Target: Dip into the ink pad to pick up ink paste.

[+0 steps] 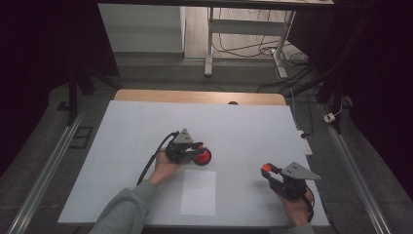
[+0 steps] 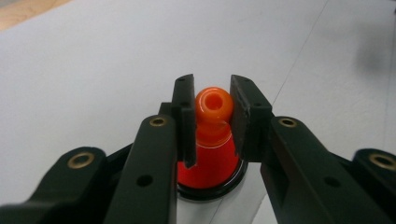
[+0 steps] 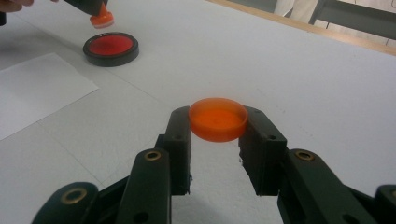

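You've got a white table (image 1: 146,122) under you, wooden strip along its far edge, and a sheet of paper (image 1: 198,192) lying flat near the near edge, about midway between your two hands.

Left gripper (image 1: 196,150) sits around the middle of the table, just beyond the paper's far edge. Look along it in the left gripper view: its fingers (image 2: 183,119) are clamped on an orange stamp (image 2: 212,135), pinching the neck just under the round knob, stamp upright, wide end down. That wide end is right over the ink pad (image 1: 203,156), a black round dish with red inside, and the stamp looks pressed into it or just above it; from the right gripper view there seems to be a sliver of gap between stamp (image 3: 102,19) and ink pad (image 3: 110,48), so whether they touch is too close to call.

Right gripper (image 1: 269,170) is over by the near right corner, well apart from the pad. Its fingers (image 3: 180,135) are closed on an orange lid (image 3: 217,119), a shallow round cap gripped by its sides, open side up, held clear above the table surface. In the high view that lid (image 1: 267,167) shows as a bright orange spot at the fingertips.
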`<state>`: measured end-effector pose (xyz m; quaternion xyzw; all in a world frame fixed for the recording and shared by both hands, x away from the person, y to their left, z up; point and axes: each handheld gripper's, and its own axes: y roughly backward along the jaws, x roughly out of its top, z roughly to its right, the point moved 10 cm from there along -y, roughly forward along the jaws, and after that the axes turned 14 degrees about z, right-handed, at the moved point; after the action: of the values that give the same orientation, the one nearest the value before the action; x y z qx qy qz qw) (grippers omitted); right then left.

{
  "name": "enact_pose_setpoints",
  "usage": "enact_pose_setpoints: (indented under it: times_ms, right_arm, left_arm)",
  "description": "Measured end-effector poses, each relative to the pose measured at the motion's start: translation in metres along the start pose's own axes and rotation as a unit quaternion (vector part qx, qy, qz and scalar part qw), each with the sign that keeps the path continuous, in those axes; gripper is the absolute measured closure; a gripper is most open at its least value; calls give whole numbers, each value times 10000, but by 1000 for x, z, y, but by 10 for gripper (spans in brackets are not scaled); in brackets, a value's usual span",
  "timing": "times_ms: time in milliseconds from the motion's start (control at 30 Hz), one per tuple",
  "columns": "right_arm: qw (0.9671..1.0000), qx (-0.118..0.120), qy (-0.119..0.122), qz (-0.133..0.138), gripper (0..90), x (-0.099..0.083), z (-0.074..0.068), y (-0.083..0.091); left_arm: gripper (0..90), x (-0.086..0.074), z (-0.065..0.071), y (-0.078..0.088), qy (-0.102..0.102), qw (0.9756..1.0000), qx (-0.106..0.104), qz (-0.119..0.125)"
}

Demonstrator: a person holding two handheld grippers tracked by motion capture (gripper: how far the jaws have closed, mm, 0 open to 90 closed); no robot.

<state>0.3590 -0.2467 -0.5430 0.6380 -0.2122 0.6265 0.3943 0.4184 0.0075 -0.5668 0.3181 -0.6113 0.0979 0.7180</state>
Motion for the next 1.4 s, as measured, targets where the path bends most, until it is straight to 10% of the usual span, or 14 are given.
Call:
enact_pose_setpoints:
  times_ms: [1400]
  right_arm:
    - [10000, -17, -4, 19, 646, 1, -1, 1]
  left_arm:
    - [728, -20, -2, -12, -171, 9995, 127, -250]
